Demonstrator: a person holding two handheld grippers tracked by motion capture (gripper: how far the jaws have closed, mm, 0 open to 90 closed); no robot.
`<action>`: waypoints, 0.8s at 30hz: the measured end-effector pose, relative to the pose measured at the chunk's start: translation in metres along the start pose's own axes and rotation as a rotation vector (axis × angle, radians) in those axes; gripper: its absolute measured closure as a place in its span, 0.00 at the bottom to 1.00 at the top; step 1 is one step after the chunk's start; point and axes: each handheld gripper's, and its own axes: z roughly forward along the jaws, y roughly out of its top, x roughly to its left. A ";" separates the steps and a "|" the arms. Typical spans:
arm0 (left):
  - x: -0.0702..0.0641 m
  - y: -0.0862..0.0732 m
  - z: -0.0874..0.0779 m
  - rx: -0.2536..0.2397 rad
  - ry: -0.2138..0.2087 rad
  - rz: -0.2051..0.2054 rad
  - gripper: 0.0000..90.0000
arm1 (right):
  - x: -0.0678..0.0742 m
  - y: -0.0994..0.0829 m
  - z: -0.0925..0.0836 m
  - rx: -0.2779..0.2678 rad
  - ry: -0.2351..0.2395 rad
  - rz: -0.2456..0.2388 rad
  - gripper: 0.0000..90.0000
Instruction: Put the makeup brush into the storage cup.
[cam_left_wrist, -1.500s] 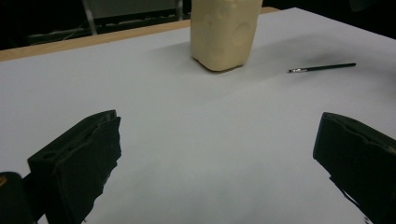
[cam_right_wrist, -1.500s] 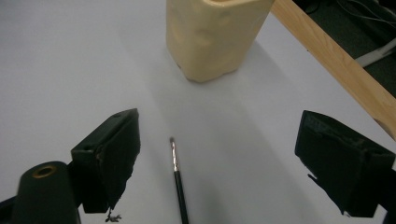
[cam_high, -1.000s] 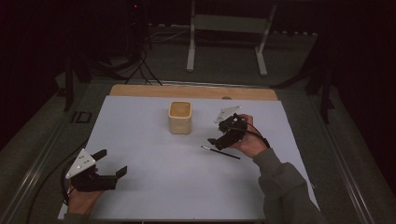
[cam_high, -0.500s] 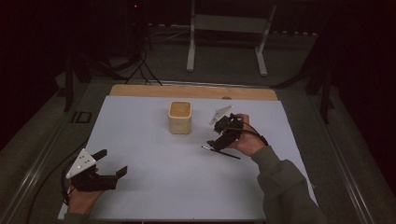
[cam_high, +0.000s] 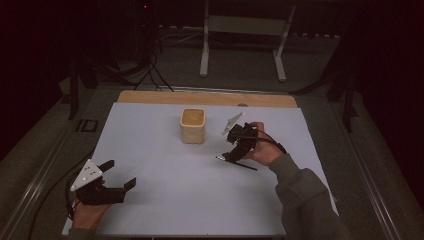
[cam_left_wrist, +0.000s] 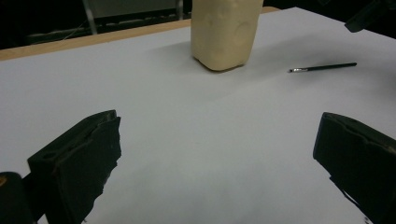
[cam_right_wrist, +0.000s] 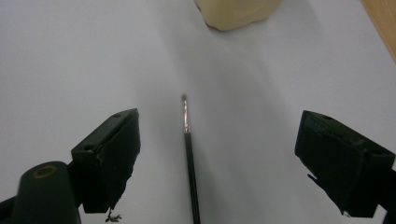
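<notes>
While the room around it lies dark, the flat white sheet-covered surface (cam_high: 165, 200) is lit, with a strip of bare pale wood (cam_high: 150, 96) along its far edge. Beyond that edge: dark floor, a tangle of black cables (cam_high: 150, 75) and a light grey metal stand with two legs (cam_high: 242, 40).

Landmark: cream, square-sided plastic cup (cam_high: 192, 125), upright, open top, far-centre of the surface.

Thin black paintbrush with a metal ferrule (cam_high: 237, 163) lies flat on the surface, near the cup, to its right and toward the person. In the right gripper view the brush (cam_right_wrist: 189, 154) runs up between the two fingers, untouched by either, bristle tip toward the cup (cam_right_wrist: 238, 11).

Right gripper (cam_high: 232, 154): just right of the cup and nearer the person, fingers spread wide, straddling the brush, grasping nothing. Grey three-cornered plate tilted toward the cup.

Left gripper (cam_high: 120, 175): well apart from the cup, at the near left corner of the surface, fingers spread, nothing between them. Its own view looks across bare sheet to the cup (cam_left_wrist: 224, 32) and brush (cam_left_wrist: 322, 67).

Change against the earlier frames: right gripper has dropped closer to the brush and shifted slightly toward the cup. Left gripper, cup and brush unchanged in place.
</notes>
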 end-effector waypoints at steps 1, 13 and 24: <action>0.000 0.000 0.000 -0.001 -0.001 -0.001 0.02 | 0.000 0.000 0.000 0.007 0.005 0.001 0.16; 0.000 0.000 0.000 -0.001 0.001 -0.003 0.02 | -0.005 0.003 0.005 0.070 0.054 -0.002 0.16; 0.000 0.000 0.000 -0.001 0.002 -0.003 0.02 | -0.009 0.002 0.007 0.083 0.083 0.004 0.16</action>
